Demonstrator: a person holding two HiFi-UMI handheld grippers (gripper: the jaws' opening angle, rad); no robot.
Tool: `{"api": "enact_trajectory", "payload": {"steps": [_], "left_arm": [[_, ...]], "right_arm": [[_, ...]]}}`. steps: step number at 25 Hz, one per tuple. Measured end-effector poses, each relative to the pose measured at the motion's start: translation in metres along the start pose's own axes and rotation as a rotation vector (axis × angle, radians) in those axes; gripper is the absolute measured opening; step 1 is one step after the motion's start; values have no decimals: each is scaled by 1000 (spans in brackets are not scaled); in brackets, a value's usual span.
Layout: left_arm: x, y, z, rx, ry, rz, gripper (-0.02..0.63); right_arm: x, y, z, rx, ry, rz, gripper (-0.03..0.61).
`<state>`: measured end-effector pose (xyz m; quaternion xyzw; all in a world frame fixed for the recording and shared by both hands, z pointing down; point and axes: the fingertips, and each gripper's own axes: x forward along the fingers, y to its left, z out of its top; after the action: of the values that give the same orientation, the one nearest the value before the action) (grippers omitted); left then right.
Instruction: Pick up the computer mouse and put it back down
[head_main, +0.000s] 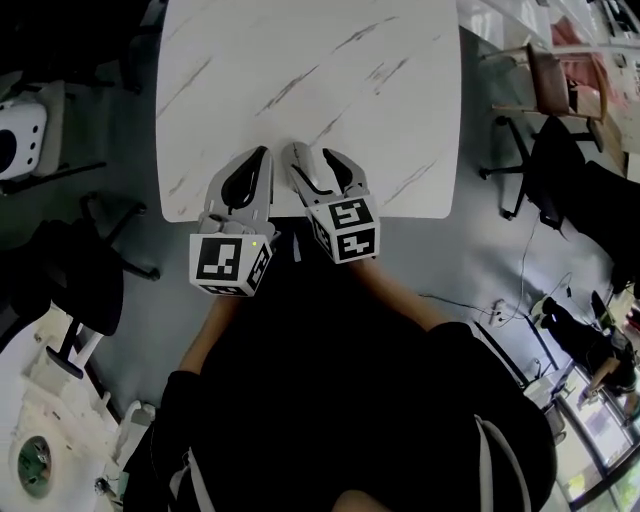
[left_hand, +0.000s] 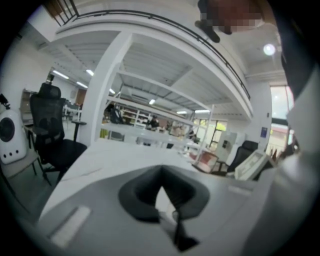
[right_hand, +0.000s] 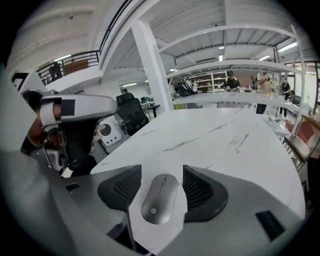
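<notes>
White marbled worktop (head_main: 300, 60): near its front edge the grey computer mouse (right_hand: 159, 199) lies between the open right claw's (right_hand: 161, 172) jaws, pads clear of it. Just beside, the left claw (left_hand: 161, 175) is closed and empty. Beyond the far edge stands a black chair (right_hand: 131, 112).

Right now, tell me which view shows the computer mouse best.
The right gripper view: the whole computer mouse lies on the table between the parted fingers, untouched. The head view shows it only partly, small. The left gripper view misses it.

Even indoor light, dark fisheye-warped edges
</notes>
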<state>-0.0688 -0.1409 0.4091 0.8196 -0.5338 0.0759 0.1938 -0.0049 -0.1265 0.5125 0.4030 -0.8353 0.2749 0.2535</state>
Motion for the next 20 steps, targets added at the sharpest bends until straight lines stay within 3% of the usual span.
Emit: {"api": "enact_trajectory", "payload": {"steps": [9, 20], "left_arm": [[6, 11, -14, -25, 40, -52, 6], [-2, 29, -26, -64, 61, -56, 6]], "right_arm": [[23, 0, -33, 15, 146, -81, 239], [48, 2, -58, 10, 257, -152, 256]]}}
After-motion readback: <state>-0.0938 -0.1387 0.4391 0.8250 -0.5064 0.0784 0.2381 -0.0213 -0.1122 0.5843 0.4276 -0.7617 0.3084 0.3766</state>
